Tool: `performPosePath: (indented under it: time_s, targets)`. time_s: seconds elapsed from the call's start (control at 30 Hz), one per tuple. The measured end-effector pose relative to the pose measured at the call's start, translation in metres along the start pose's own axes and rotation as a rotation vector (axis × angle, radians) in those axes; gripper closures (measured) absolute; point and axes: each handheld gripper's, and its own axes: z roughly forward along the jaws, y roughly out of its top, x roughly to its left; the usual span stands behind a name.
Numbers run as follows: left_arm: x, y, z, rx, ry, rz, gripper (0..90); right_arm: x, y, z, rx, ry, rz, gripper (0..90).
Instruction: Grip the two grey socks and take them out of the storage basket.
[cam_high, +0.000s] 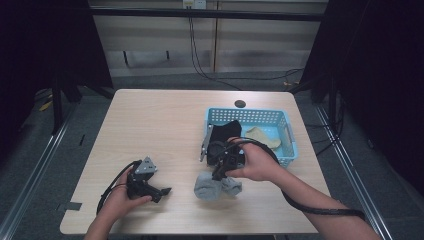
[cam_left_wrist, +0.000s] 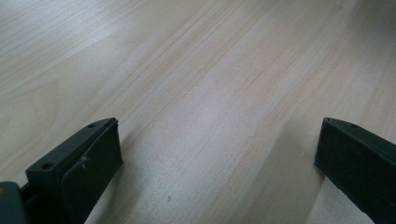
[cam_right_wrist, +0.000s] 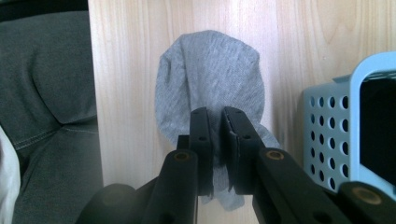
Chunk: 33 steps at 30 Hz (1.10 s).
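The desk (cam_high: 165, 120) carries a blue basket (cam_high: 289, 131) at its right side, holding a black garment (cam_high: 226, 134) and a pale one (cam_high: 260, 135). Just in front of the basket, near the desk's front edge, lies a grey sock (cam_right_wrist: 210, 79). The right hand-held gripper (cam_right_wrist: 219, 135) is clamped on a fold of that sock. The left hand-held gripper (cam_left_wrist: 215, 154) rests well apart, its jaws wide over bare wood. The pinch looks thin: a quick lift could let the cloth slip out, or the dangling end could snag on the basket's rim.
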Motion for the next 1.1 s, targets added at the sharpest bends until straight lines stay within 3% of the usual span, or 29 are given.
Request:
performPosePath:
  time_s: [0.33,0.5,0.6,0.63,0.77,1.1]
  targets:
    - [0.000,0.000,0.000,-0.001,-0.001,0.000,0.0,0.000,0.007,0.014,0.051,-0.003,-0.021,81.3]
    - [0.000,0.000,0.000,-0.001,-0.001,-0.001,0.0,0.000,0.008,0.016,0.049,-0.003,-0.015,79.0]
    - [0.000,0.000,0.000,-0.001,-0.001,0.000,0.0,-0.001,0.008,0.017,0.038,-0.007,-0.005,67.0]
    - [0.000,0.000,0.000,-0.001,-0.001,0.000,0.0,-0.001,0.008,0.017,0.038,-0.007,-0.005,67.0]
    - [0.000,0.000,0.000,0.000,0.000,0.001,0.0,0.000,0.006,0.017,0.033,-0.004,0.026,48.7]
    - [0.000,0.000,0.000,0.001,0.000,0.003,0.0,0.003,-0.008,0.006,0.001,-0.026,0.043,32.7]
